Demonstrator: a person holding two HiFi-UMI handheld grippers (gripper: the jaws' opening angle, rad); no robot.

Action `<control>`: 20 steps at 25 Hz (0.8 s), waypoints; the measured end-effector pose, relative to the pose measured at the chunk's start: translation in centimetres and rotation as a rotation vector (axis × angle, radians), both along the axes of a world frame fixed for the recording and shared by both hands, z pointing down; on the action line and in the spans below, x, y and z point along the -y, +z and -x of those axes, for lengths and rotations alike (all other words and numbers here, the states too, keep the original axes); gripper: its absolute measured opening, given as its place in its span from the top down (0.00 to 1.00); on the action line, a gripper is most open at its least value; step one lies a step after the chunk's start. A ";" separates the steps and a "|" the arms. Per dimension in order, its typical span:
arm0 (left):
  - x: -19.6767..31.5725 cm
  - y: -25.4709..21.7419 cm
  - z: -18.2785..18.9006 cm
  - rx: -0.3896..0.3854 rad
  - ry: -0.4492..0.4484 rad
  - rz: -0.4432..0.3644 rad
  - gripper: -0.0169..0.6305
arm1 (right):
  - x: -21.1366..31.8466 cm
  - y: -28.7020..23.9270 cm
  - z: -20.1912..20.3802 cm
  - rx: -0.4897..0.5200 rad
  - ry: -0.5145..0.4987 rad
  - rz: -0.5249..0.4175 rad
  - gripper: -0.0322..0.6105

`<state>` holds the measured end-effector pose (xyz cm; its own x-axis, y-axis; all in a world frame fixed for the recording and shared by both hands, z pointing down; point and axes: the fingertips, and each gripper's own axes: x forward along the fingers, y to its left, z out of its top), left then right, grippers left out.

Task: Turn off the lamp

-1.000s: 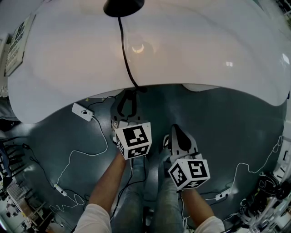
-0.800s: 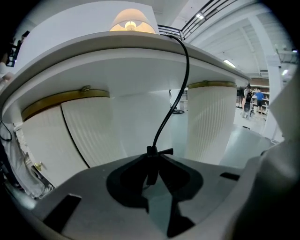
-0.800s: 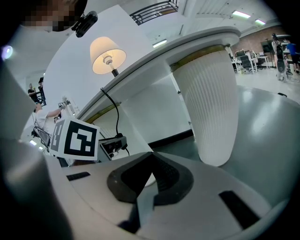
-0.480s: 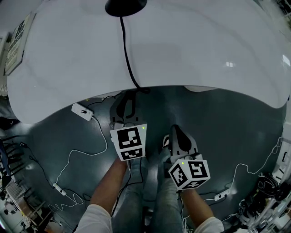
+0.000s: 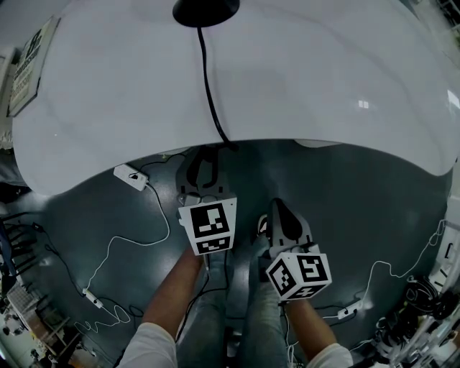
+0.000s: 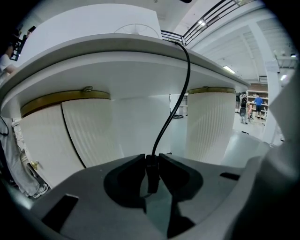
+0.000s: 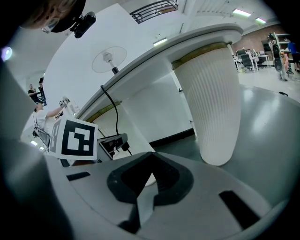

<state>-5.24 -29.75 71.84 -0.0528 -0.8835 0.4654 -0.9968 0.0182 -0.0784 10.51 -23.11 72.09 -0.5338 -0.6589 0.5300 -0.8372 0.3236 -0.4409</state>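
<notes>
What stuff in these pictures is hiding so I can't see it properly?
- Head view: the top edge cuts off the lamp; only its black base shows, no bulb.
- Left gripper view: the left gripper has its jaws pinched on the black lump on the cord, covering any button.
- Head view: the paper sign sits at the left edge, and its print is too small to read.
</notes>
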 end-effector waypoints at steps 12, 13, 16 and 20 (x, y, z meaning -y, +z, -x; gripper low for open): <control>-0.5 -1.4 0.0 0.001 0.022 -0.041 0.80 | -0.1 -0.6 0.6 -0.005 -0.006 -0.011 0.95; -0.6 -1.7 0.0 0.003 0.023 -0.046 0.80 | -0.1 -0.7 0.7 -0.006 -0.007 -0.013 0.95; -0.9 -2.3 0.1 -0.012 0.017 -0.054 0.80 | 0.0 -1.2 0.9 -0.006 -0.007 -0.021 0.95; -1.9 -3.0 0.1 -0.069 -0.009 -0.042 0.80 | 0.2 -2.2 0.9 -0.006 -0.004 -0.034 0.95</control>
<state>-5.30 -27.83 68.83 -0.0301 -0.9018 0.4310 -0.9995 0.0292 -0.0086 9.60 -23.31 69.90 -0.5332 -0.6745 0.5107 -0.8386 0.3418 -0.4242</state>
